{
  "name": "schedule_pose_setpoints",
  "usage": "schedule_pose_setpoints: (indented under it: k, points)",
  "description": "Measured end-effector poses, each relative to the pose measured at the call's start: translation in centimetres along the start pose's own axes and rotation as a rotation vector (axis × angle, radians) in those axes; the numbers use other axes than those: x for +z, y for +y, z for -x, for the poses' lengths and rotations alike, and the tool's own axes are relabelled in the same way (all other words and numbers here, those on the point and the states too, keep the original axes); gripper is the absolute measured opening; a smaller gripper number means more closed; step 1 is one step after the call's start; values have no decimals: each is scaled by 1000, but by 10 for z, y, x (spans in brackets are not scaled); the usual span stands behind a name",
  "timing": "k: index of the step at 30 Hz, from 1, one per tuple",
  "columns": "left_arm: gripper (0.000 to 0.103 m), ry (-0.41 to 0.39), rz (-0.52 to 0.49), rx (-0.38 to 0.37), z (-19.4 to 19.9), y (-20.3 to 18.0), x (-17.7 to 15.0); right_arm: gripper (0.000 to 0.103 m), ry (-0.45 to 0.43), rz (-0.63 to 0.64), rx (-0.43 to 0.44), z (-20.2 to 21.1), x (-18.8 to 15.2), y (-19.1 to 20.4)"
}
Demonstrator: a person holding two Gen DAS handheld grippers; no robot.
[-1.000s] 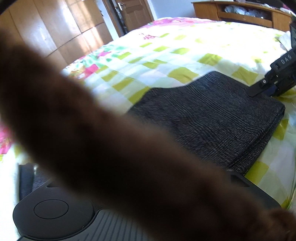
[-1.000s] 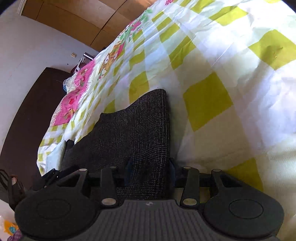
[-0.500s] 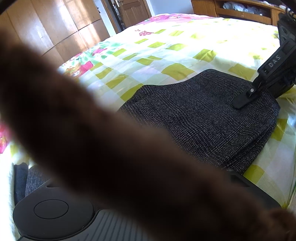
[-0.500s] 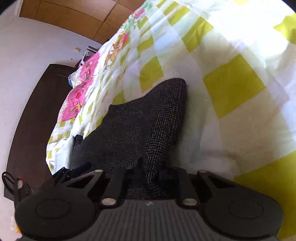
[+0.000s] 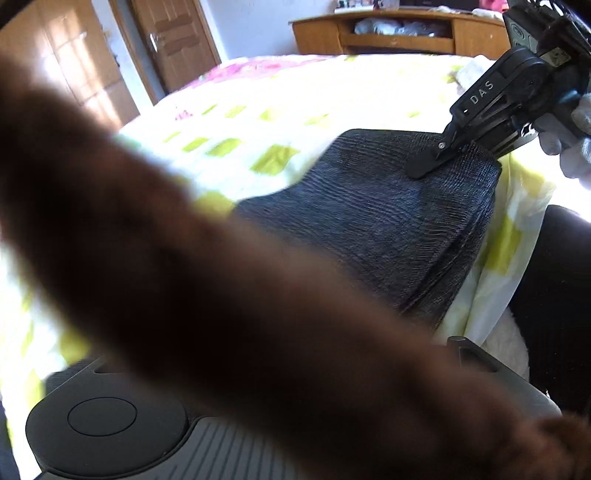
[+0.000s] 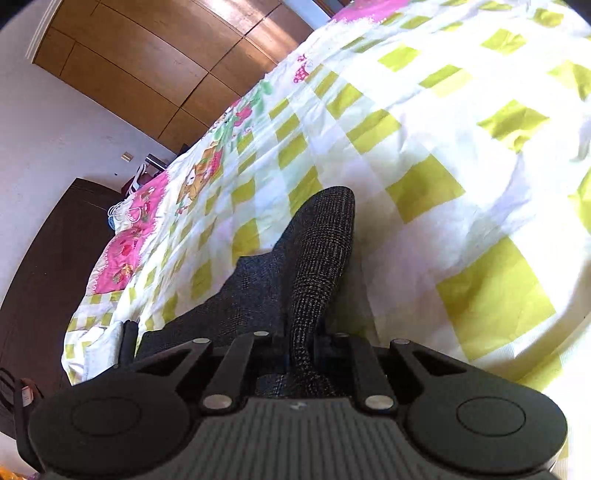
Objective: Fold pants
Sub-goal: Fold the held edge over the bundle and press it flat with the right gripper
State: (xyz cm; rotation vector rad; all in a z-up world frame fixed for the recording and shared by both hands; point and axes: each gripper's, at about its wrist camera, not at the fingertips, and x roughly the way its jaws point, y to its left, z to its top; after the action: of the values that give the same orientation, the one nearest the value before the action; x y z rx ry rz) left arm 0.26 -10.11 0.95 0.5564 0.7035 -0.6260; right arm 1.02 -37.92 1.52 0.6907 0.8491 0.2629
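The dark grey woven pants point(image 5: 388, 221) lie folded on a yellow-and-white checked bedsheet point(image 6: 443, 129). In the left wrist view my right gripper point(image 5: 424, 170), held by a white-gloved hand point(image 5: 569, 147), pinches the pants' far right edge and holds it raised. From the right wrist camera, a ridge of the pants point(image 6: 317, 251) runs between the jaws of the right gripper point(image 6: 301, 343), which are shut on it. A blurred brown furry thing point(image 5: 184, 277) crosses the left wrist view and hides my left gripper's fingers; only its grey body point(image 5: 110, 424) shows.
Wooden wardrobe doors point(image 6: 147, 62) and a wooden door point(image 5: 173, 40) stand beyond the bed. A wooden shelf unit point(image 5: 388, 33) is at the far end. A dark wooden panel point(image 6: 48, 258) stands beside the bed. A person's dark-clothed leg point(image 5: 561, 295) is at the bed's right edge.
The right gripper's jaws closed on the pants' edge and rose, pulling the cloth up into a ridge. The left wrist view swung, so the pants now sit further right.
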Motion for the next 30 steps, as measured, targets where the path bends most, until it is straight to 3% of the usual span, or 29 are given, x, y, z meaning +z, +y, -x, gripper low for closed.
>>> schedule_pose_setpoints:
  k: [7, 10, 17, 20, 25, 27, 30]
  points:
    - [66, -71, 68, 171, 8, 37, -13, 27, -21, 133, -33, 5, 9, 75]
    - [66, 53, 43, 140, -16, 40, -32, 26, -17, 191, -9, 1, 10, 115]
    - [67, 3, 84, 124, -7, 43, -47, 25, 60, 383, 14, -61, -10, 208]
    - [67, -14, 125, 167, 20, 55, -60, 25, 104, 404, 19, -90, -23, 226]
    - [70, -23, 83, 385, 66, 74, -91, 25, 164, 484, -29, -124, -43, 250]
    - [70, -9, 127, 401, 68, 87, -100, 25, 179, 538, -59, -132, -53, 260]
    - [69, 25, 205, 357, 59, 103, -104, 25, 205, 639, -97, -143, -69, 276]
